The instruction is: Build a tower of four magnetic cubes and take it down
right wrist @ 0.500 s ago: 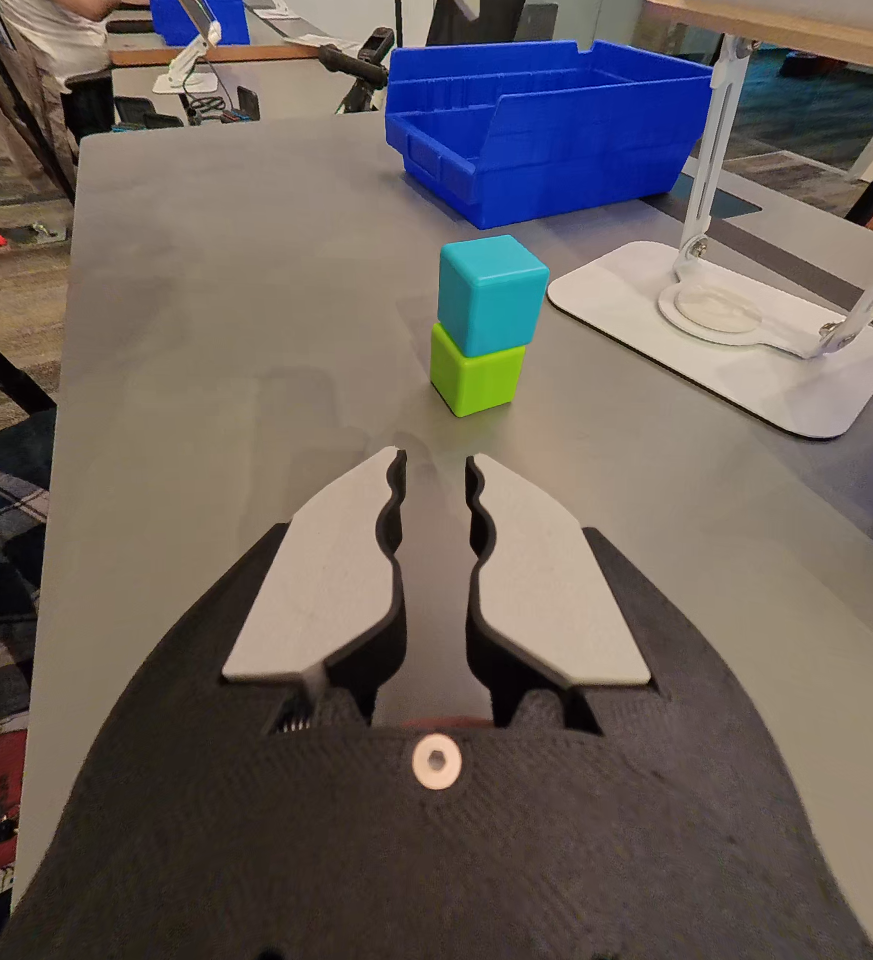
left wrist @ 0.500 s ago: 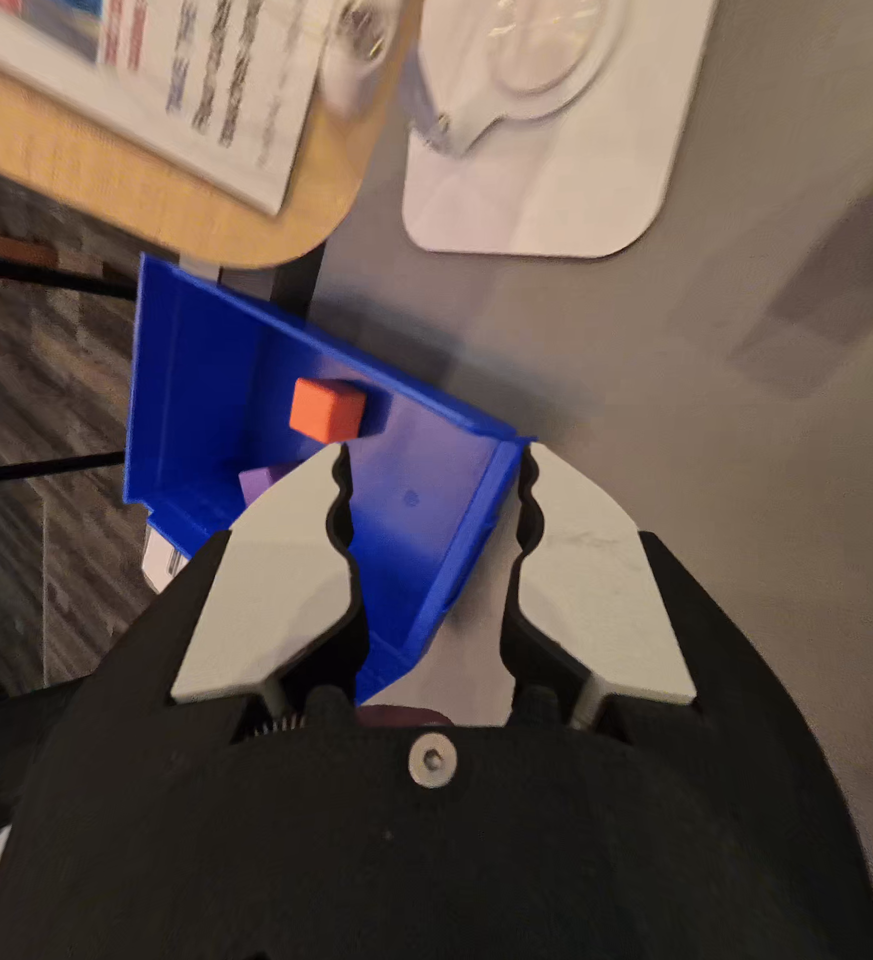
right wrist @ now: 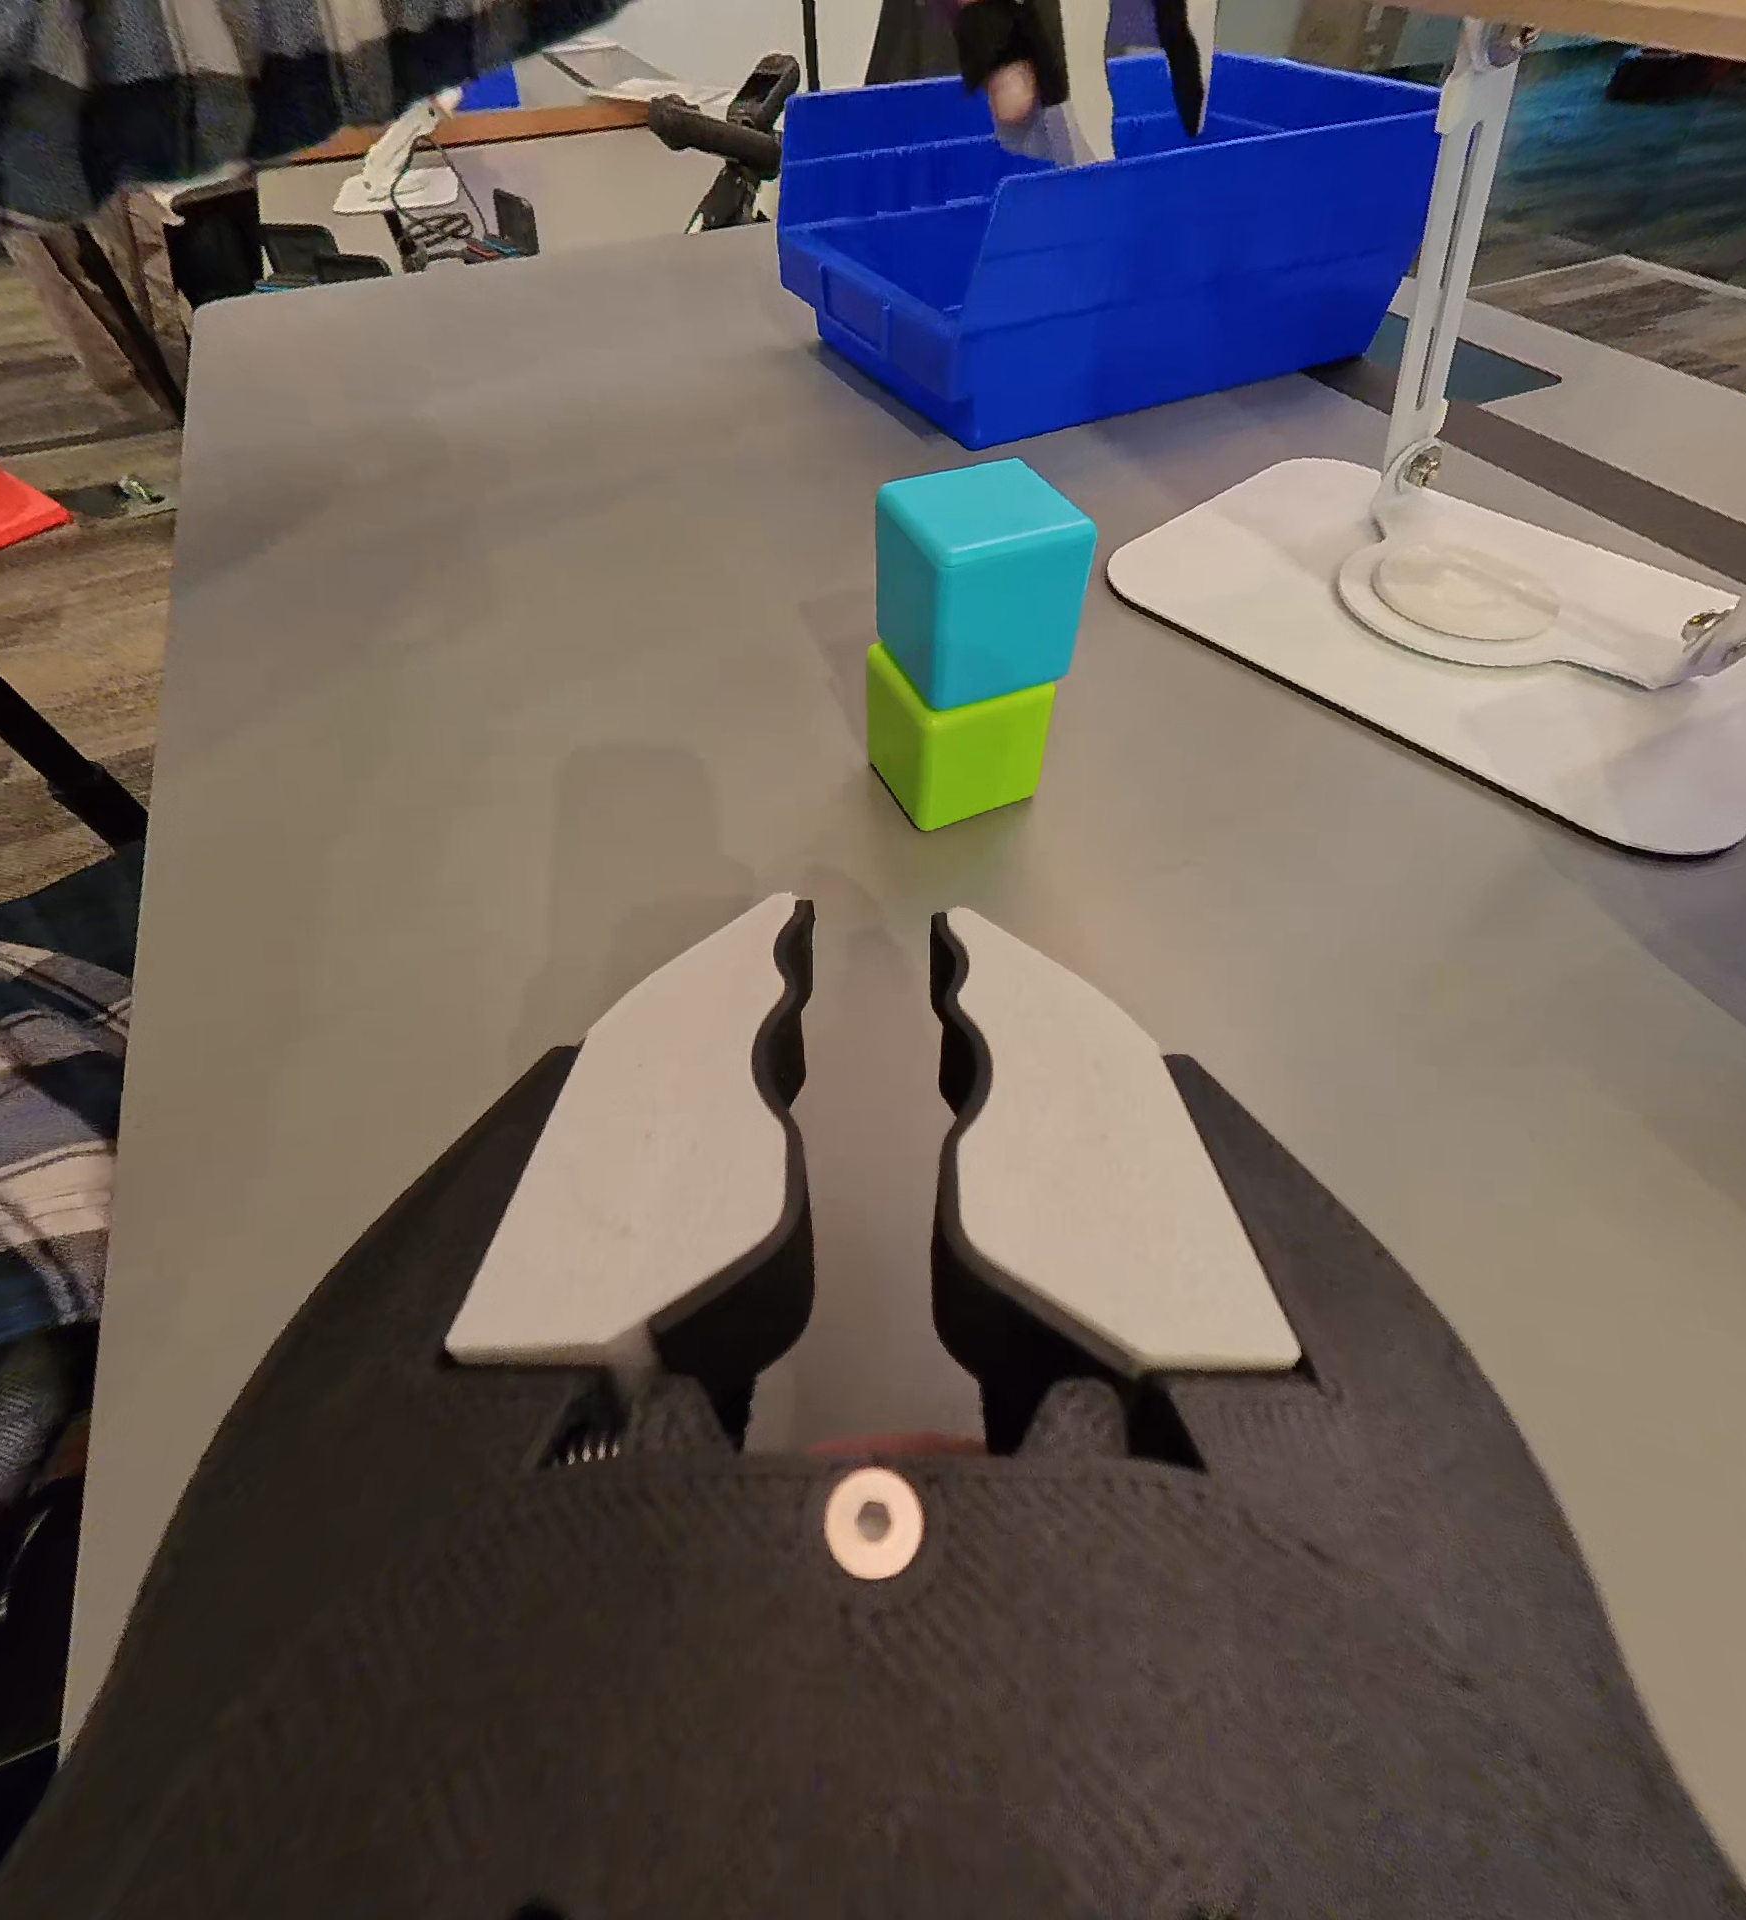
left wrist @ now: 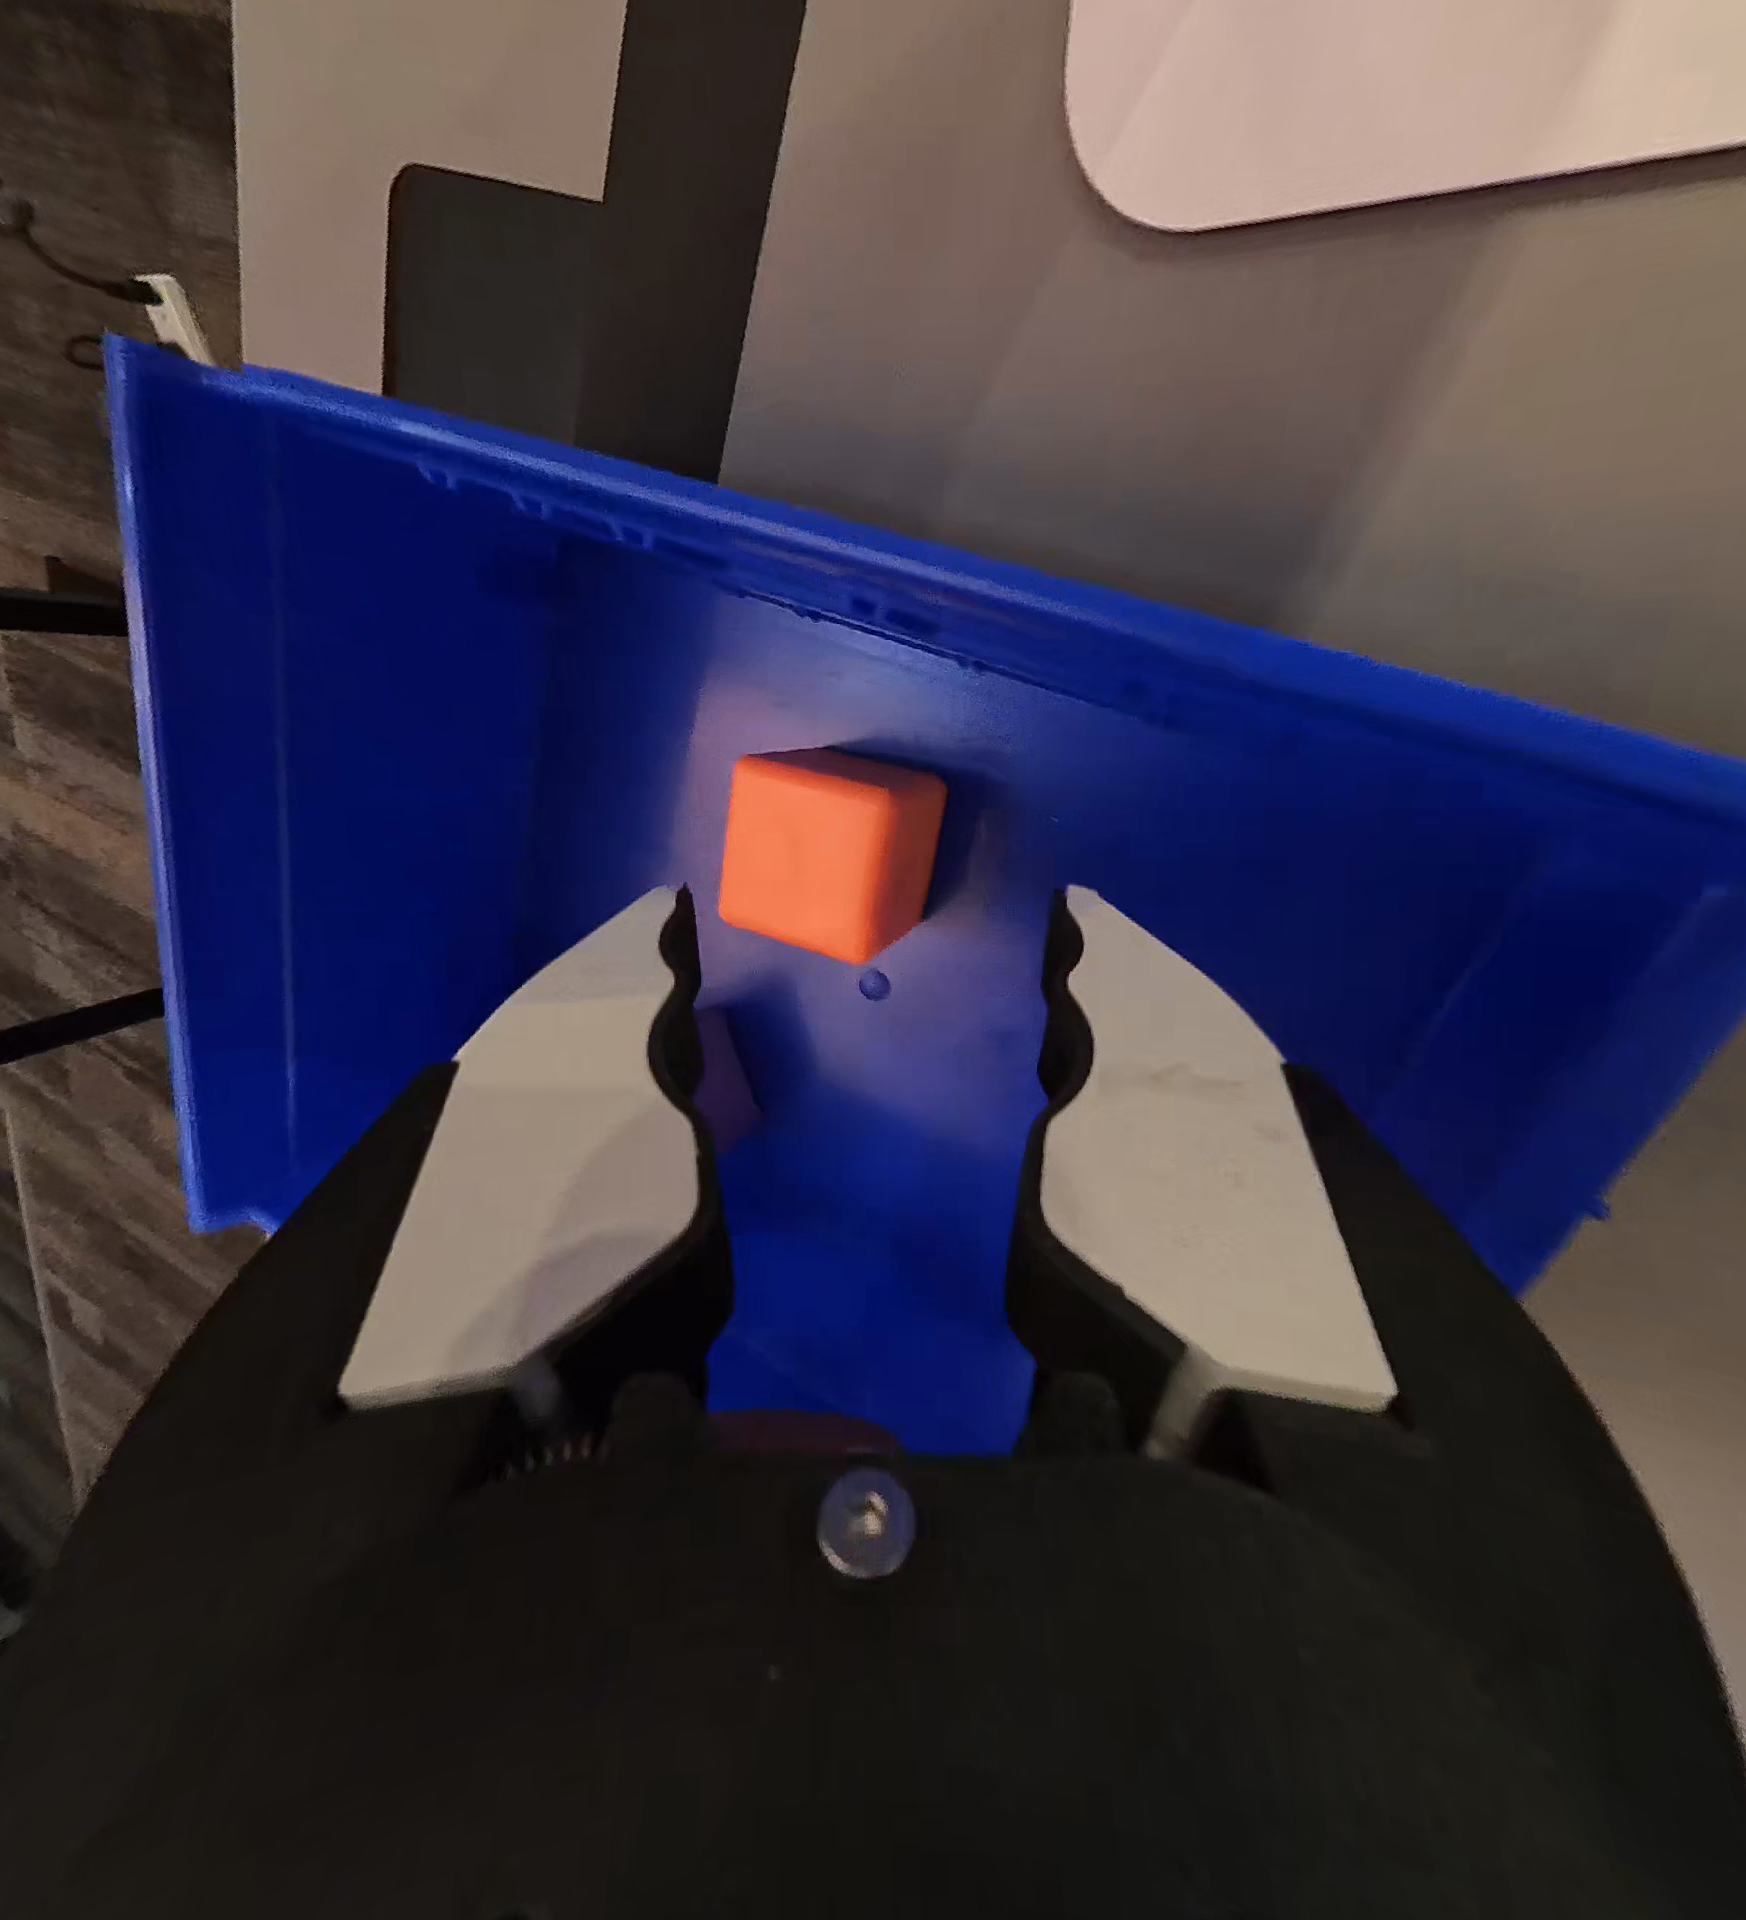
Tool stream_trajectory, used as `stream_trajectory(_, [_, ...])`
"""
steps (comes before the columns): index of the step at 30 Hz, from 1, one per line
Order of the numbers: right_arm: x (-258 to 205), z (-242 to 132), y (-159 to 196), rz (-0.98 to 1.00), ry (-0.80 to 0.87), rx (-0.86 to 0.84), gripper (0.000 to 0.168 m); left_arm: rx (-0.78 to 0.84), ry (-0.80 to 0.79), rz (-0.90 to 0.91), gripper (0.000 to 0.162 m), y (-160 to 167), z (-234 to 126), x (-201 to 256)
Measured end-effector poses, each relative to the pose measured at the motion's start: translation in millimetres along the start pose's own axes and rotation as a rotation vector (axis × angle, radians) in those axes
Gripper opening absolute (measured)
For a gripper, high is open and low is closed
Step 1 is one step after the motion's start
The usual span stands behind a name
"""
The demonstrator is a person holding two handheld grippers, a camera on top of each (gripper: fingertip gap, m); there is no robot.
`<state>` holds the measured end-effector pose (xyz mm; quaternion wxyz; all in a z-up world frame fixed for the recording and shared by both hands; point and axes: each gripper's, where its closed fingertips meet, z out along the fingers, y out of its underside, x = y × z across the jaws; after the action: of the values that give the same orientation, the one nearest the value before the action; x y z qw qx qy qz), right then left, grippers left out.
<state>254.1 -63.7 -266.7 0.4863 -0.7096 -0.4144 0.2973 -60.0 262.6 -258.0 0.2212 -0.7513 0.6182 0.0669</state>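
My left gripper (left wrist: 869, 904): jaws spread wide, nothing between them, pointing down into blue bin (left wrist: 349, 790). Orange cube (left wrist: 827, 857) on bin floor just past fingertips, not touching. Purple cube (left wrist: 725, 1081) beside left finger, mostly hidden. Neither cube visible from right wrist view.

My right gripper (right wrist: 871, 920): narrow gap, holding nothing, low over grey table (right wrist: 433, 623). Ahead, apart: teal cube (right wrist: 983, 582) stacked on green cube (right wrist: 957, 748). Beyond, white stand base (right wrist: 1471, 717) at right.
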Motion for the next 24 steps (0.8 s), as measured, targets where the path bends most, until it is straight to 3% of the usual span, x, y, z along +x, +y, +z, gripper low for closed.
stream_trajectory(7, [2.4, -0.5, -1.2, 0.026, -0.008, 0.009, 0.021, -0.03, 0.061, 0.015, 0.058, 15.2, 38.8, -11.6])
stream_trajectory(24, [2.4, -0.8, -2.1, 0.018, -0.008, 0.014, 0.021, -0.075, 0.146, -0.017, 0.054, 27.3, 70.5, -4.6])
